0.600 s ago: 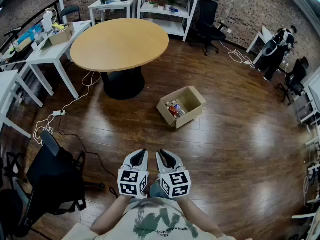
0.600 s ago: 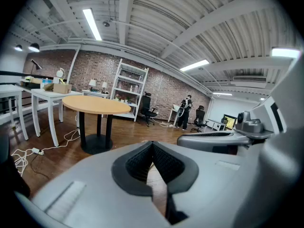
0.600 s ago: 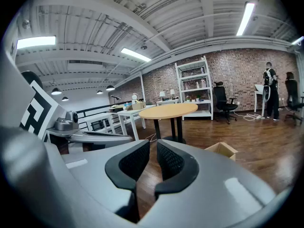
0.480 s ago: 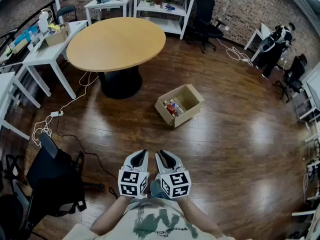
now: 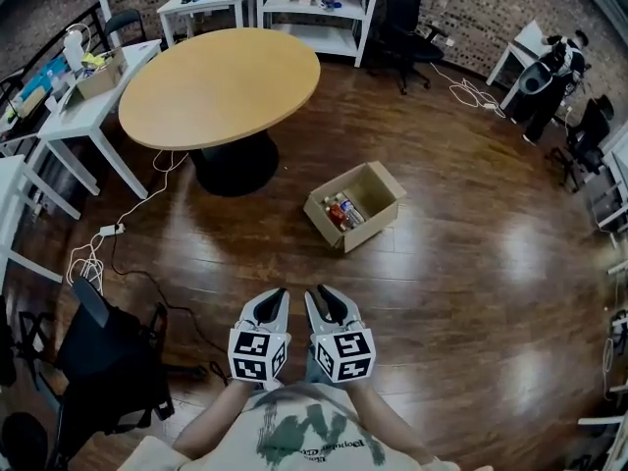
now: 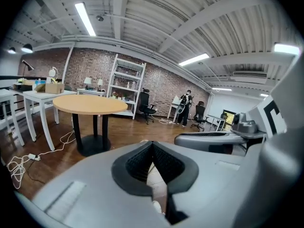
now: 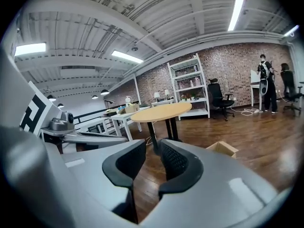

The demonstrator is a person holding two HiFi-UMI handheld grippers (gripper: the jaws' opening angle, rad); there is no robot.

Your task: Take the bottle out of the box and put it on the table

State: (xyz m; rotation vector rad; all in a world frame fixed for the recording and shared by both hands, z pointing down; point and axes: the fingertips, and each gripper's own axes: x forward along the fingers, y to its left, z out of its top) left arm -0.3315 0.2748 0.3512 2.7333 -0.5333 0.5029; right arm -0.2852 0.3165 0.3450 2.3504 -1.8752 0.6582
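Grey left gripper (image 5: 276, 295) fingers closed together, empty; right gripper (image 5: 319, 294) fingers narrowly apart, empty.

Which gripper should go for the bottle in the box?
Right, probably. The box lies ahead, nearer the right gripper, whose jaws stand apart; the left gripper is shut.

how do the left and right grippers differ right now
The left gripper has its fingers meeting at the tips; the right gripper has them slightly apart, with floor showing between. In the head view the left gripper angles rightward, the right gripper leftward. Both are empty, side by side near the person, well short of the box.
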